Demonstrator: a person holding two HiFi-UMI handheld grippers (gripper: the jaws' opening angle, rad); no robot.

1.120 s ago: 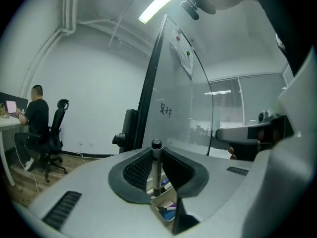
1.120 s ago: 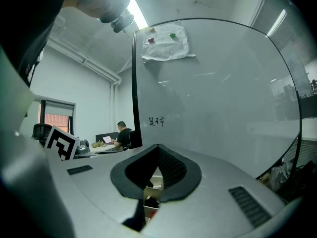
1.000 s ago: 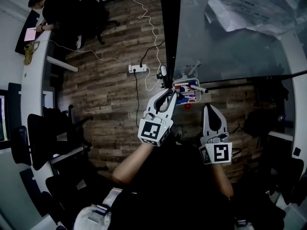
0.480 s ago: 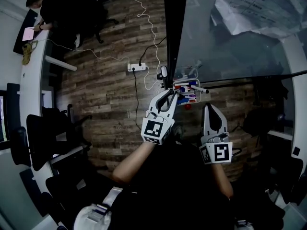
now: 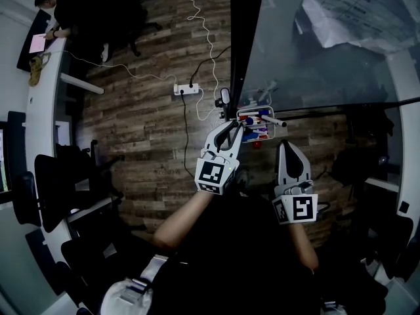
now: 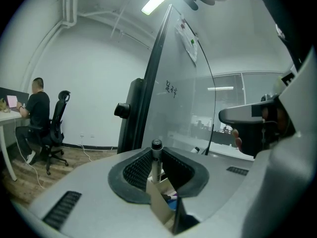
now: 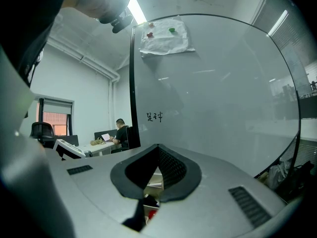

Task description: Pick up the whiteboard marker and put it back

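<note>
My left gripper (image 5: 231, 128) is shut on a whiteboard marker (image 6: 156, 158), which stands upright between the ribbed pads with its dark cap end up. It hangs at the left edge of a small white tray (image 5: 256, 125) fixed to the foot of the glass whiteboard (image 5: 315, 58); the tray holds several red and blue markers. In the left gripper view the tray's rim (image 6: 159, 201) shows just below the jaws. My right gripper (image 5: 289, 151) stays to the right and nearer me, jaws shut on nothing, facing the whiteboard (image 7: 213, 98).
The whiteboard's black frame post (image 5: 244, 44) rises just left of the tray. A power strip (image 5: 186, 90) with cables lies on the wooden floor. A person (image 5: 72, 5) sits at a desk far left, and office chairs (image 5: 59, 182) stand along the left side.
My left gripper has sunk a little with the marker, closer to the tray. The right gripper has not moved.
</note>
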